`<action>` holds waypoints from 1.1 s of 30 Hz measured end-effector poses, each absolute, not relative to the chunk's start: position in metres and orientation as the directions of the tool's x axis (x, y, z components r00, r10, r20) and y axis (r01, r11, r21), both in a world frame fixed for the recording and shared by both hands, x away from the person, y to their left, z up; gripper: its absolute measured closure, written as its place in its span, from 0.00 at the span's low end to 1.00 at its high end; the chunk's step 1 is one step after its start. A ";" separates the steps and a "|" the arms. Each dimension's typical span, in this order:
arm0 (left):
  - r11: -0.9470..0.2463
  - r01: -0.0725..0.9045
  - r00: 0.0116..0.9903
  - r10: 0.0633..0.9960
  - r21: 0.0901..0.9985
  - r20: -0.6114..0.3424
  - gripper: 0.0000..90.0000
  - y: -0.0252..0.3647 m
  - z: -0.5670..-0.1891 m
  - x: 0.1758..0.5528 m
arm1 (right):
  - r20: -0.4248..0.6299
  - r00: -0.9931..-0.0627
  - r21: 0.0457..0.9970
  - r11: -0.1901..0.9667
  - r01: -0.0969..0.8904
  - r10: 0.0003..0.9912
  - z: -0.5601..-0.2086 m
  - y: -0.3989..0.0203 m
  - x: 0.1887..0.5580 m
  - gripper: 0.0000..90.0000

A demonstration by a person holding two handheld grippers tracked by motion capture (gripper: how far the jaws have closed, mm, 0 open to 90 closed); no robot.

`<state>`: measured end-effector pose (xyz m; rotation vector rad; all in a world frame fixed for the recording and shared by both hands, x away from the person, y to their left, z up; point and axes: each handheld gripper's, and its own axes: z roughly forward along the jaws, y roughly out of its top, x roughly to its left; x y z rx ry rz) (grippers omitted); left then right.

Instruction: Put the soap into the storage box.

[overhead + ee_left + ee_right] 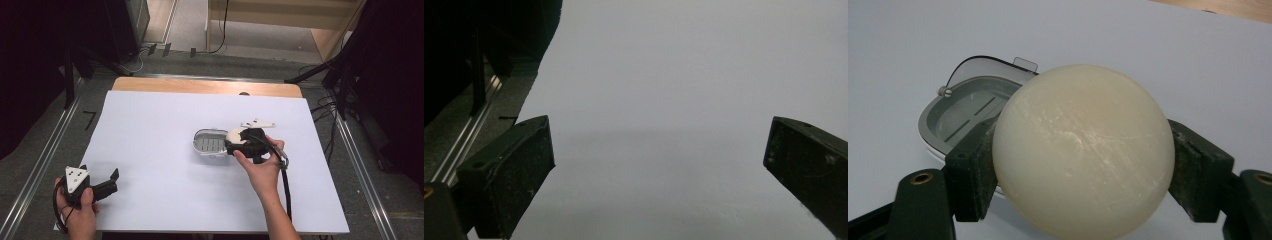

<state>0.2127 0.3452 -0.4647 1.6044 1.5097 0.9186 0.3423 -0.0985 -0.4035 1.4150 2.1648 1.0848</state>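
Between the right tongs (1083,160), clenched on its flanks, the cream soap bar (1083,150) hangs just beside the grey soap dish (955,117); it should be centred over the tray before release, left tongs (659,165) idle, released.

- The right gripper (1083,165) clamps a cream round soap (1083,150) between both black jaws.
- Behind it, a grey dish (965,112) with slotted floor lies on the white table (1148,45).
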 end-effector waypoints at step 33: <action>-0.033 0.481 0.050 0.999 0.876 0.010 0.00 0.345 -0.465 0.214 | 0.138 -0.508 0.732 0.257 0.630 0.850 -0.407 -0.050 0.349 0.28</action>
